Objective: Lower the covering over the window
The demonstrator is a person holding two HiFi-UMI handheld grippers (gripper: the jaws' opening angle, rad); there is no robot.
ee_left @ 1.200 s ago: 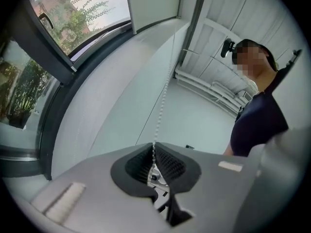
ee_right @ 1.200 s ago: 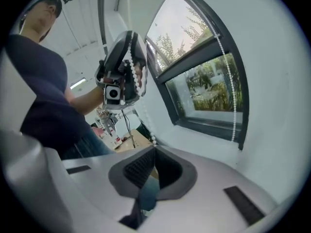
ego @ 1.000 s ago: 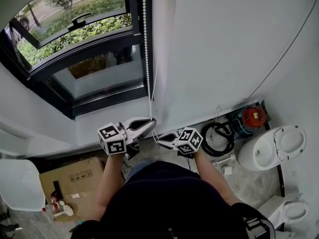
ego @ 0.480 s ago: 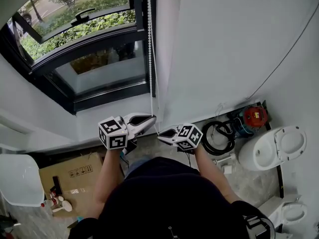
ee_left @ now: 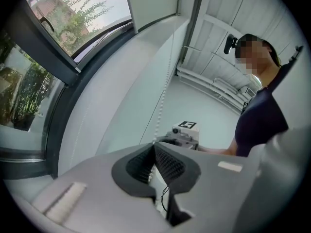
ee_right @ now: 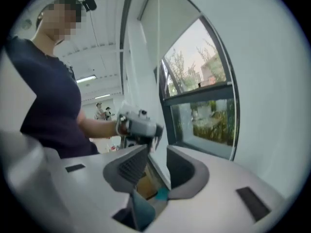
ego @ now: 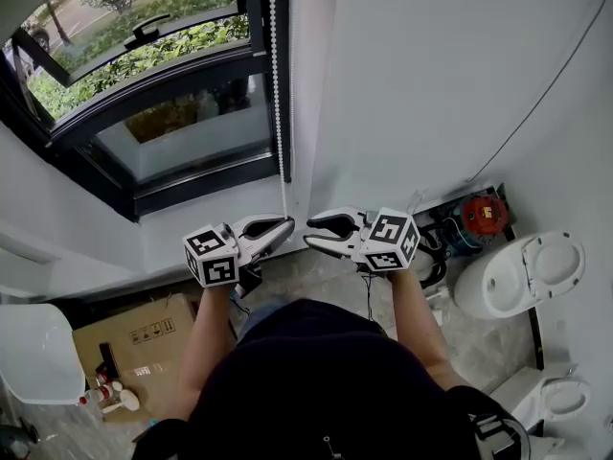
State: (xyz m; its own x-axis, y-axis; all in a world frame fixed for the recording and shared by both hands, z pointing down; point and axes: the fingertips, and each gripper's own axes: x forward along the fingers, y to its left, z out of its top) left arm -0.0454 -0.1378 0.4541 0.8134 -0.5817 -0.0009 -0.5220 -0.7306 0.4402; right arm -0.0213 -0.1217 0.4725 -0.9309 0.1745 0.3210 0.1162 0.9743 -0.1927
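The right tongs (ego: 308,232) have risen since the earlier frame and now sit level with the left tongs (ego: 286,226). Their jaws have just been opening and stand wide, the ribbed pads pressing on nothing; whether the thin pale line between them is the chain cannot be told. The left tongs are clamped narrow on the white bead chain (ego: 279,84), which runs straight up along the dark window frame (ego: 206,175) and is cut off at the top edge. The covering (ee_left: 151,4), a flat pale sheet, shows only high at the window's top in the left gripper view. A white toilet (ego: 522,271) and a cardboard box (ego: 144,338) stand on the floor below.
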